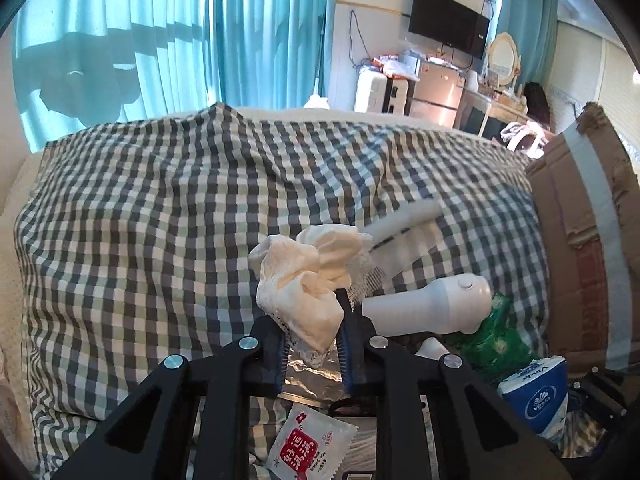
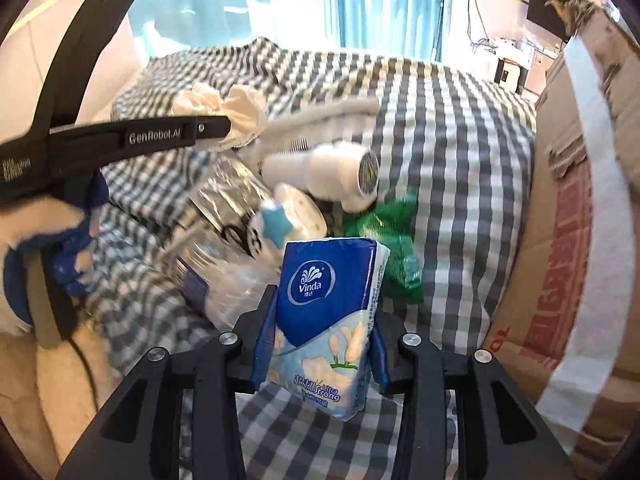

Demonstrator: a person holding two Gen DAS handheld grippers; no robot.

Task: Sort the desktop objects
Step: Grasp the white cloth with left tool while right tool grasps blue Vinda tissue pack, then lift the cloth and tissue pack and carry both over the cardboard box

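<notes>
My left gripper (image 1: 313, 332) is shut on a crumpled cream lace cloth (image 1: 308, 280) and holds it above the checked cloth (image 1: 160, 208); the cloth also shows in the right wrist view (image 2: 228, 110). My right gripper (image 2: 324, 320) is shut on a blue Vinda tissue pack (image 2: 328, 312), upright between the jaws; the pack also shows in the left wrist view (image 1: 536, 396). A pile lies ahead: a white bottle (image 1: 432, 304), a white comb (image 1: 404, 220), a green wrapper (image 1: 500, 336), and a clear plastic bottle (image 2: 224, 216).
A cardboard box (image 1: 580, 240) stands at the right, also in the right wrist view (image 2: 568, 200). A red and white sachet (image 1: 308, 444) and silver foil (image 1: 308, 376) lie under the left gripper. A blue star toy (image 2: 276, 224) sits in the pile. Blue curtains hang behind.
</notes>
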